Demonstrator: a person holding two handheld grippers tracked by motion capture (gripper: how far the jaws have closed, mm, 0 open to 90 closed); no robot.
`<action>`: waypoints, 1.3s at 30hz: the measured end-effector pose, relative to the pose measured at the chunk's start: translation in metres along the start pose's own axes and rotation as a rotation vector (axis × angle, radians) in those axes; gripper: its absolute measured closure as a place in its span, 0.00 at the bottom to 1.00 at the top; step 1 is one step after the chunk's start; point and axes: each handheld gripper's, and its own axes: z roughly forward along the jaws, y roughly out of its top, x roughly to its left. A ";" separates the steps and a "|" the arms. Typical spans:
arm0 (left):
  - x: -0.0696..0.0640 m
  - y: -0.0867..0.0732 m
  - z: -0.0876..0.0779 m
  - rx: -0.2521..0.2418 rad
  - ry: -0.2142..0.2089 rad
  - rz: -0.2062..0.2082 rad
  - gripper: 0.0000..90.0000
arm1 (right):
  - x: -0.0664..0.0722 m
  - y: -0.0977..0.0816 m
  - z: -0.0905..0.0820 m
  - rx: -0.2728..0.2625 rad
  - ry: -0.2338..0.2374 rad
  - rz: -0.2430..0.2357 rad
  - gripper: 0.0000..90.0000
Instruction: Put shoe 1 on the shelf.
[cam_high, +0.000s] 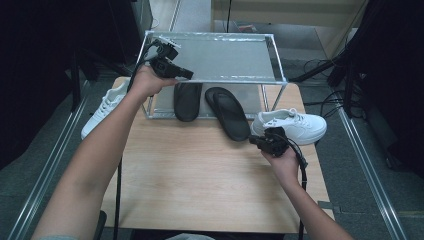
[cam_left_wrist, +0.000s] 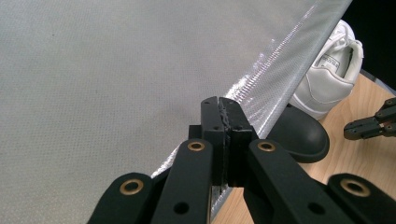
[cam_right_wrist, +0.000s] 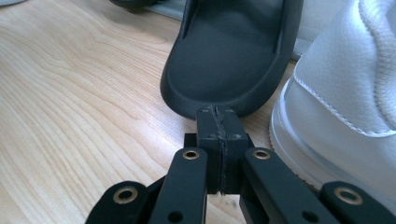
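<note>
Nosing toward the black slipper's (cam_right_wrist: 229, 60) heel, which overhangs the rack's (cam_high: 210, 80) front edge, right gripper (cam_right_wrist: 218, 112) pressed together, empty. Left gripper (cam_left_wrist: 223, 105) likewise closed at the rack's top-shelf edge. Slipper not yet grasped; pairing unfinished.

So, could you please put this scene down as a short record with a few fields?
surface: wooden table
rack: two-level metal shoe rack at the far edge
black slippers: one on the lower level, the other sticking out onto the table
white sneakers: one at the right, one at the left
left gripper: shut, over the top shelf
right gripper: shut, at the second slipper's heel
</note>
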 end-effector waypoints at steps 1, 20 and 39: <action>0.000 0.000 0.000 0.000 -0.001 0.000 1.00 | 0.000 0.000 0.001 0.000 -0.004 -0.008 1.00; 0.003 -0.003 0.000 -0.017 -0.018 -0.016 1.00 | 0.009 0.015 0.042 0.010 -0.028 -0.020 1.00; 0.002 -0.002 0.000 -0.009 -0.008 -0.007 1.00 | 0.029 0.047 0.092 -0.004 -0.005 0.003 1.00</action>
